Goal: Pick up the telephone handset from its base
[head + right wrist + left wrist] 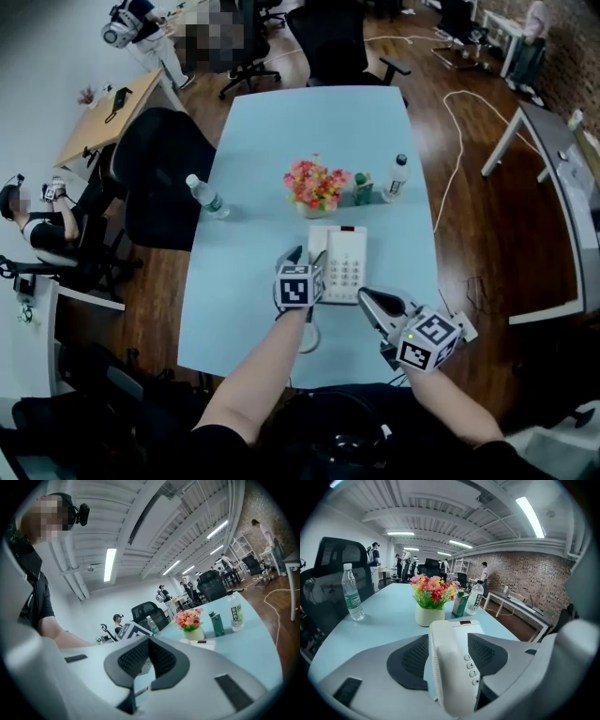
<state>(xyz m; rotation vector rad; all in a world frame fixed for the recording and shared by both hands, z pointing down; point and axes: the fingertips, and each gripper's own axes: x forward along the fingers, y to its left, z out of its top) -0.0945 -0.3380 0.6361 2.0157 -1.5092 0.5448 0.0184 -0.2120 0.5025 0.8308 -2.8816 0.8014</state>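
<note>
My left claw is spread wide, with the white handset between its pads and not squeezed. The handset lies on the left side of its base on the blue table. My right claw, just right of the base, is pressed together on nothing

Open-plan office: a long pale-blue desk stood on a wood floor among black swivel chairs and further work desks, under strip lights, beside a bare brick wall, with cables trailing.
</note>
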